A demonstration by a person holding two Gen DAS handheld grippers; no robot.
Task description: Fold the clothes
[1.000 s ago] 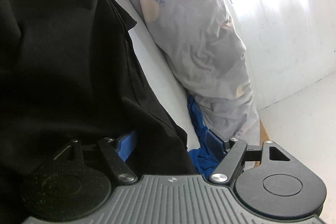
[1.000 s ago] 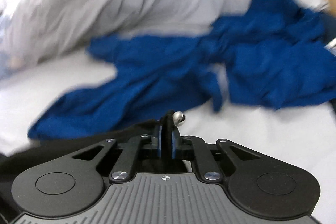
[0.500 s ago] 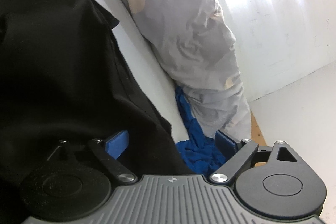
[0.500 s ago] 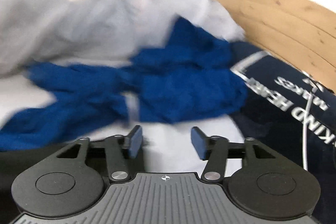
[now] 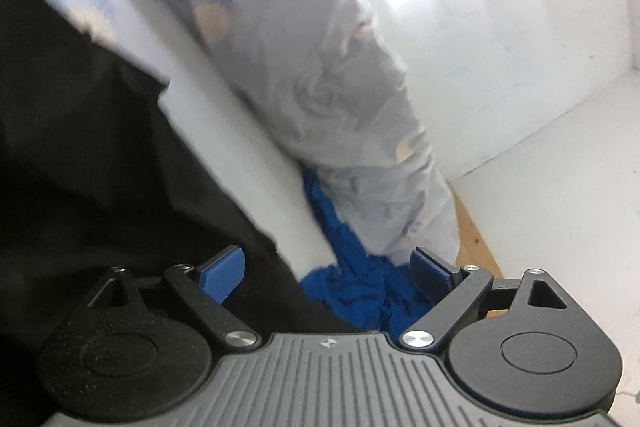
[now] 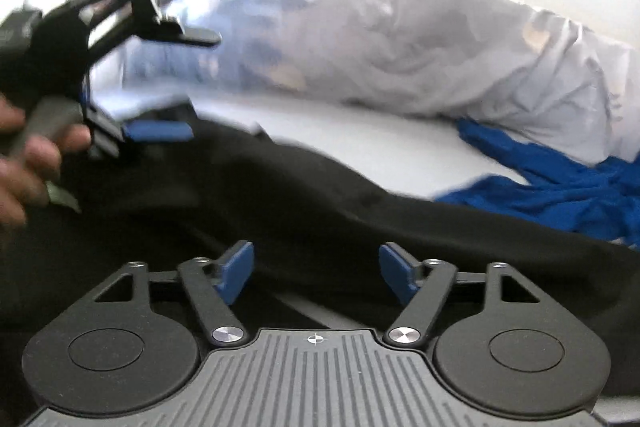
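Observation:
A black garment (image 5: 100, 167) lies spread over the white bed sheet (image 5: 240, 131) and fills the left of the left wrist view. My left gripper (image 5: 326, 275) is open just above it. The black cloth's edge and a crumpled blue garment (image 5: 356, 291) show in the gap between its blue pads, untouched. In the right wrist view the black garment (image 6: 280, 195) runs across the middle. My right gripper (image 6: 318, 269) hovers over it with its jaws opening and nothing pressed between the pads. The left gripper (image 6: 180, 83) appears there at upper left, open, held by a hand (image 6: 24, 163).
A bunched pale duvet with a blue print (image 6: 440, 47) lies along the far side of the bed, and the blue garment (image 6: 560, 187) sits against it at right. A wooden bed frame (image 5: 476, 239), white floor and white wall lie beyond the duvet.
My right gripper went from shut to wide open and swung left, from facing the blue garment to over the black one. The left gripper opened wider and lifted a little.

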